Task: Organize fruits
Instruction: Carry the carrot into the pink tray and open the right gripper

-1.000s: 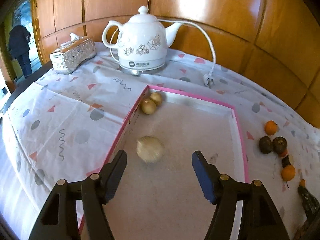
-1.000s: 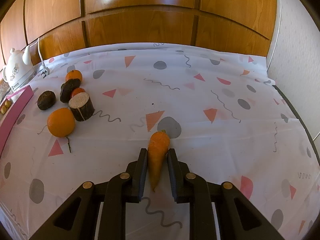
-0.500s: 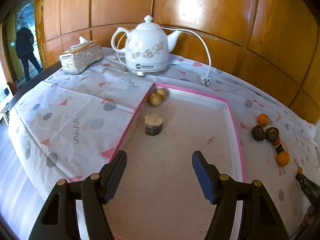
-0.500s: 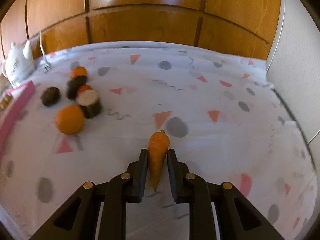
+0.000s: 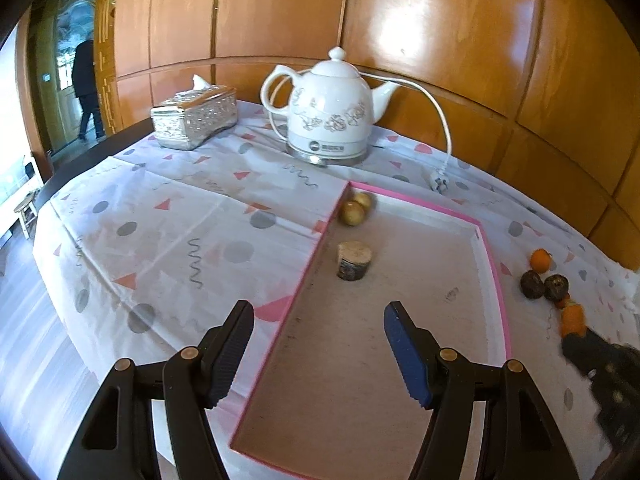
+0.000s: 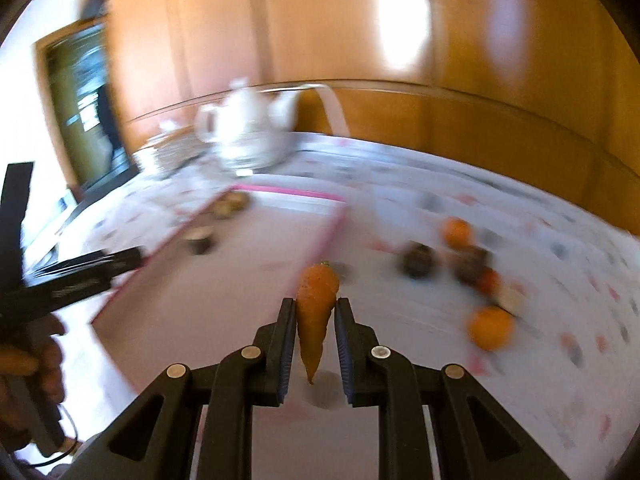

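Observation:
A pink-rimmed shallow tray [image 5: 490, 256] lies on the patterned tablecloth. In it are two small yellow-brown fruits [image 5: 356, 209] in the far left corner and a short cut stump-like piece [image 5: 354, 260]. My left gripper [image 5: 319, 350] is open and empty above the tray's near end. My right gripper [image 6: 316, 330] is shut on an orange carrot [image 6: 316, 304], held in the air near the tray's right rim [image 6: 324, 244]; this view is blurred. Oranges [image 5: 540, 260] and dark fruits [image 5: 544, 285] lie on the cloth right of the tray, also in the right wrist view [image 6: 490, 328].
A white electric kettle [image 5: 330, 114] with its cord and plug [image 5: 438, 184] stands behind the tray. A silver tissue box [image 5: 194, 116] sits at the far left. Wooden wall panels close the back. The table edge runs along the left, floor below it.
My right gripper has lifted the carrot and swung left to the tray. My left gripper has drawn back and up from the tray, still open; the cut piece stays where it was released.

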Available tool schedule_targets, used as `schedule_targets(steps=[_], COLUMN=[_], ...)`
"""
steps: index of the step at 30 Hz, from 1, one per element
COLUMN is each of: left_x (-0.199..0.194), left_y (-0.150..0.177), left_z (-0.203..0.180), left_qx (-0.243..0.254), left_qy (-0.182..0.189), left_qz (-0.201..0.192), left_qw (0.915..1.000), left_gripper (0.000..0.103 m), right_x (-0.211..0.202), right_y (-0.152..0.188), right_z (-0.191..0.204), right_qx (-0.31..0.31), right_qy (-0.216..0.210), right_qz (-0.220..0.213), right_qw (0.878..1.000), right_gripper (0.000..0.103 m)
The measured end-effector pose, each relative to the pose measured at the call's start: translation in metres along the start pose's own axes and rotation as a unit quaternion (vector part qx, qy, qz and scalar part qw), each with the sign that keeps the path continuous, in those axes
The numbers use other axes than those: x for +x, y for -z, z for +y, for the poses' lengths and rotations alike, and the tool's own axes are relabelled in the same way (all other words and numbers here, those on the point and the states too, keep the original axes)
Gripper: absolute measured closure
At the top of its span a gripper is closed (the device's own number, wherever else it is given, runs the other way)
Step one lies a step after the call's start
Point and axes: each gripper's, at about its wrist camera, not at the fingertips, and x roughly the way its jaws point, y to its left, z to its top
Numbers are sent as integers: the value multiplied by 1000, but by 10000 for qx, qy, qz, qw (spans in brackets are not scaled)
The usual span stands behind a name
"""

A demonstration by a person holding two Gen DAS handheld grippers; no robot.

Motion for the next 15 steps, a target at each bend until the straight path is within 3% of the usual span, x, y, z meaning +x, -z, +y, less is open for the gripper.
schedule_targets(steps=[3,10,15], left_x=[-3,-3,-4], left_y=[-2,-3,0], left_z=[7,17,18], left_qx=[-137,-156,-167], left_qy=[-12,-77,-106], left_qz=[-61,-69,-67], left_qw=[9999,9998,9998], left_gripper=[35,35,35], right_x=[12,39,49], right_y=[-13,-27,-34], right_z=[33,81,91], right_qx=[-259,-348,-544], right_qy=[-416,-607,-628], right_qz=[90,101,160], right_qw=[9988,9975,9964], right_gripper=[84,84,83])
